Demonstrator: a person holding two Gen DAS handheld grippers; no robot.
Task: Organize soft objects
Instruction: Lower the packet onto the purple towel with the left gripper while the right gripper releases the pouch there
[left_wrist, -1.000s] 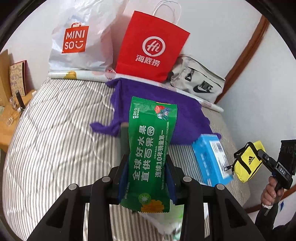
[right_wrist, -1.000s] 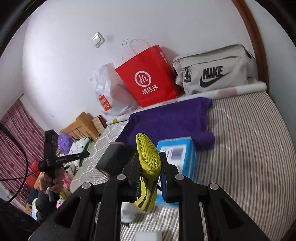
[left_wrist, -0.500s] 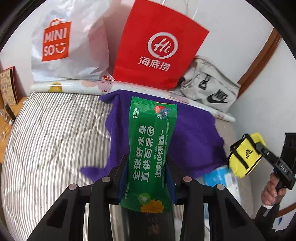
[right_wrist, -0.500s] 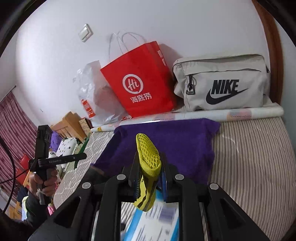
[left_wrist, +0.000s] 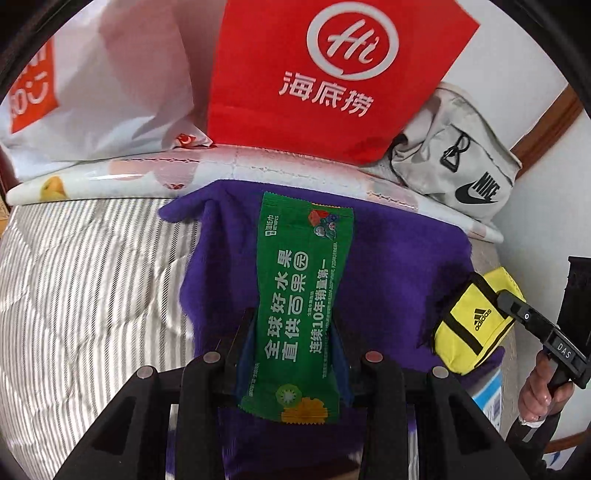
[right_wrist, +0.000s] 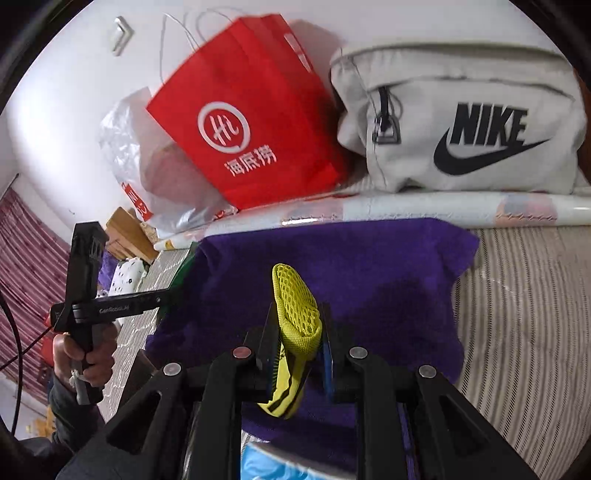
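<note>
A purple cloth (left_wrist: 399, 266) lies on the striped bed (left_wrist: 92, 280).

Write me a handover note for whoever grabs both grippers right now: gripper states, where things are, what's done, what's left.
Left gripper: shut on the green wipes pack, held over the purple towel.
Right gripper: shut on the yellow pouch, also above the towel.
Against the wall: red paper bag, white plastic bag, grey Nike bag. A blue box lies near the towel's near edge.
Done: both items picked up.
Left: set both down; likely on the towel or in a bag, which I cannot tell.
</note>
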